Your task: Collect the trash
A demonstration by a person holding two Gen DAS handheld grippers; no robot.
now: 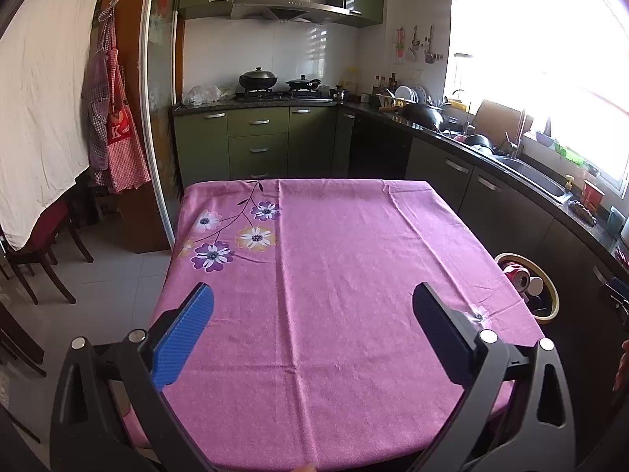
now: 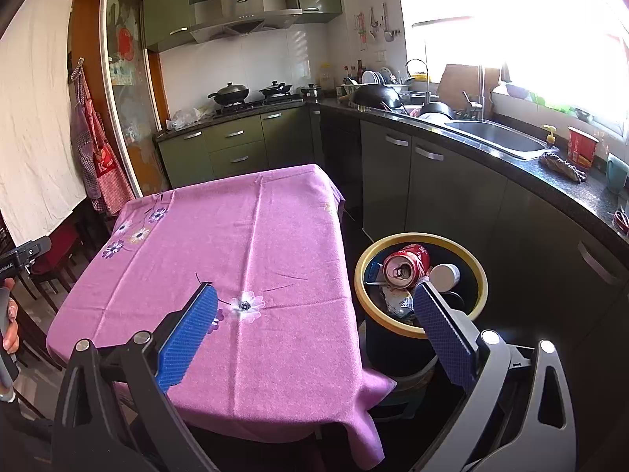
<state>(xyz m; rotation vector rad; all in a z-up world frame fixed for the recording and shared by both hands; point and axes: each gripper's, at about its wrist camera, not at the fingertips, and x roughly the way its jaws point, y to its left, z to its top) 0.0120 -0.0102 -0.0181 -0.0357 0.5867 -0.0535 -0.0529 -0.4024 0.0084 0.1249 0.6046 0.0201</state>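
Note:
A black trash bin with a yellow rim [image 2: 422, 332] stands on the floor at the table's right side; it also shows in the left wrist view [image 1: 554, 299]. It holds a crushed red soda can [image 2: 407, 265], a white cup [image 2: 444, 275] and crumpled paper [image 2: 397, 299]. My right gripper [image 2: 314, 299] is open and empty, above the table's near right corner beside the bin. My left gripper [image 1: 312, 295] is open and empty above the near part of the table [image 1: 354, 255], which has a pink flowered cloth with nothing on it.
Dark kitchen cabinets and a counter with a sink [image 2: 499, 137] run along the right, close to the bin. A stove with pans [image 1: 275, 82] is at the back. Dark chairs [image 1: 43, 251] stand left of the table. My left hand and its gripper show at the right wrist view's left edge [image 2: 15, 259].

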